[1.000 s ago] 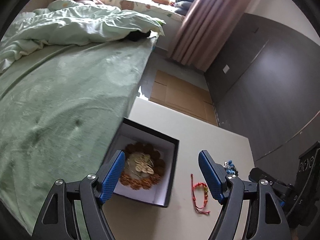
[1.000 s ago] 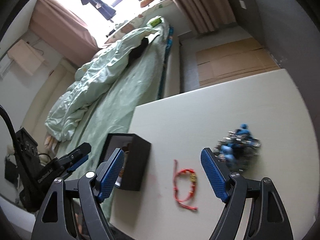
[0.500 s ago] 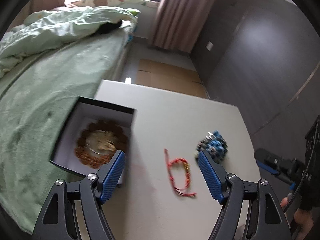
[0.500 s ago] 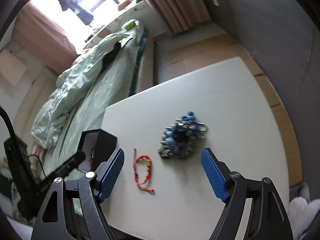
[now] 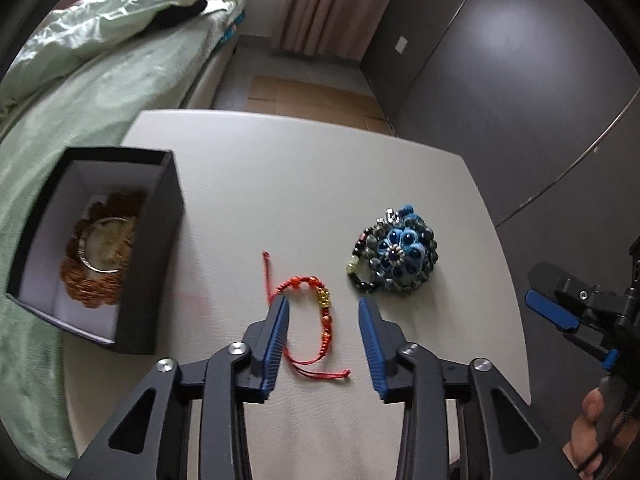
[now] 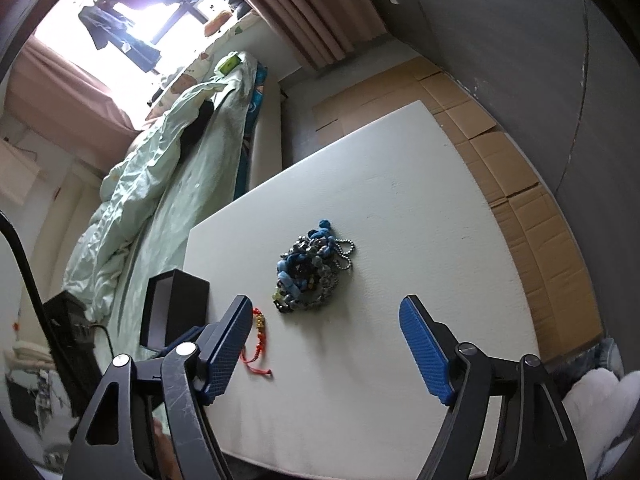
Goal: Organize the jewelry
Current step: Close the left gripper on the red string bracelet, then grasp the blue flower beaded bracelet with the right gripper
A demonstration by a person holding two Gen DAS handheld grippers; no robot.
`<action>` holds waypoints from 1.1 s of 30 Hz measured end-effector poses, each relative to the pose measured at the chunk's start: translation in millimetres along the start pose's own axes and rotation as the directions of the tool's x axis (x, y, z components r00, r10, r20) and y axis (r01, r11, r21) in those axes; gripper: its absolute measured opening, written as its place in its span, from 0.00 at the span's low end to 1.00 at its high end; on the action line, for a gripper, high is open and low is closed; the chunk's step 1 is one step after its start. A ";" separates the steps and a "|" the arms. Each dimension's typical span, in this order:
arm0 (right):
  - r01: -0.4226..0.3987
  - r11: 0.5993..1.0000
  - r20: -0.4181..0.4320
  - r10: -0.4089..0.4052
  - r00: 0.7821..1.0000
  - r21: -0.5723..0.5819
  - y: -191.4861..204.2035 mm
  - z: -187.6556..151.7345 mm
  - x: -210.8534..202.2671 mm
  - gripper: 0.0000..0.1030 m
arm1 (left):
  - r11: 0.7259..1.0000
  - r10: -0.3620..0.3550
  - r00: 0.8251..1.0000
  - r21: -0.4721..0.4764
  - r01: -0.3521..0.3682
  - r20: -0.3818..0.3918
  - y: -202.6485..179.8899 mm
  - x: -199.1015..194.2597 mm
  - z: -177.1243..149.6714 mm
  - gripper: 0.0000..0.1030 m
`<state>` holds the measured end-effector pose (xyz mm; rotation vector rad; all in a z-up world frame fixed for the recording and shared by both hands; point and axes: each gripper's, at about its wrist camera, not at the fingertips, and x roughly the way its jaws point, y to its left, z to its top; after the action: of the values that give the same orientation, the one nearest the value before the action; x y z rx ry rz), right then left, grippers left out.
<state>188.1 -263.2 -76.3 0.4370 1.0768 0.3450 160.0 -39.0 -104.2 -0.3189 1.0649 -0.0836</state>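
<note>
On the white tabletop (image 5: 304, 184), one black box (image 5: 154, 264), one blue beaded jewelry pile (image 5: 396, 258) and one red cord bracelet (image 5: 320, 312) are seen; the bracelet is straddled, untouched, by the downward-tilted, closing left hand-held gripper (image 5: 323, 309). The right hand-held gripper (image 6: 324, 312) is held wide, closing slightly on nothing.

- Table (image 5: 304, 168): pale, matte top, standing just beside the bed.
- Bed (image 5: 80, 92): light green sheet, with a rumpled quilt (image 6: 160, 152) of the same green.
- Window (image 6: 132, 4): bright daylight (clothes hang outside it).
- Curtains (image 6: 296, 12): dusty pink.
- Wall (image 5: 500, 80): dark grey.
- Floor: flattened cardboard (image 6: 520, 184) beside the table.
</note>
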 end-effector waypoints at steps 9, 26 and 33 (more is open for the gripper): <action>-0.036 0.999 -0.020 0.037 0.999 0.025 0.0 5.6 13.7 0.62 | 0.999 0.035 0.997 0.024 -0.033 -0.067 -7.4 31.7 3.2 0.26; 0.026 1.000 -0.153 -0.024 0.988 0.011 5.5 19.7 88.4 0.34 | 0.995 0.089 0.993 0.045 -0.086 -0.072 -1.9 38.7 18.5 0.08; 0.035 0.999 -0.150 -0.037 0.988 -0.013 12.7 21.7 97.8 0.13 | 0.999 0.030 0.999 0.021 -0.029 -0.038 6.6 24.4 28.4 0.08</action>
<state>249.5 -209.6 -136.0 0.3860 1.2281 0.3557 196.0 -32.0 -114.2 -0.2842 1.1057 -0.0744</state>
